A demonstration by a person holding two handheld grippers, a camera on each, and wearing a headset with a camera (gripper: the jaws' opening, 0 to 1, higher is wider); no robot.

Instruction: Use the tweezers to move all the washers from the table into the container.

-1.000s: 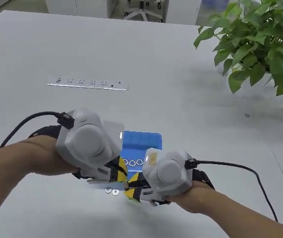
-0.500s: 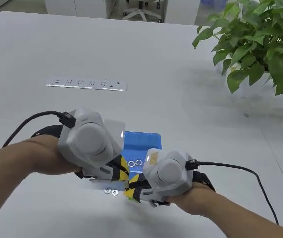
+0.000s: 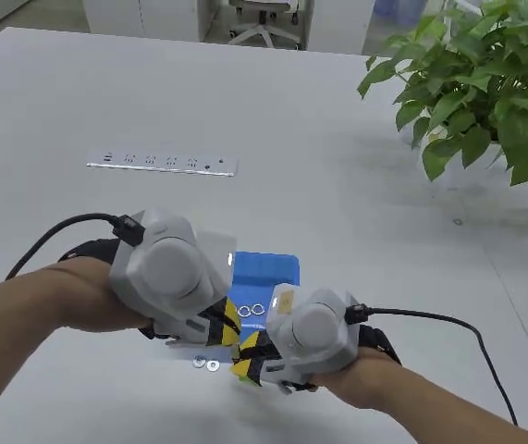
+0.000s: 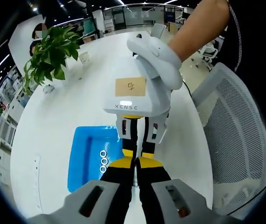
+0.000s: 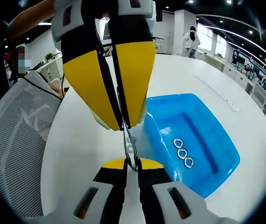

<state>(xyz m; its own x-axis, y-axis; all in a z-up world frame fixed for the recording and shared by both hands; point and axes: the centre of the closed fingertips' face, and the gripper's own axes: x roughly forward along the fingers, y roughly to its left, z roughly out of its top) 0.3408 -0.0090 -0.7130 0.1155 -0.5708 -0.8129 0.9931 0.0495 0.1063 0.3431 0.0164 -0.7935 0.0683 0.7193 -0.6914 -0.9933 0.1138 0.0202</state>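
left gripper (image 3: 227,322) nudged over round washers (image 3: 251,311)

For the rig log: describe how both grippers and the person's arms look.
Both the left gripper and the right gripper have rounded pale grey housings and black jaws with yellow tips. A black cable leaves the left one, a second cable the right. The right carries a beige sticker above XENSE lettering. The arms are bare, with no sleeves.

- The left gripper (image 3: 226,319) and the right gripper (image 3: 245,357) are pointing tip to tip, almost touching.
- Both jaw pairs are pinching narrowly on the tweezers (image 5: 126,135).
- Both forearms are angling inward.
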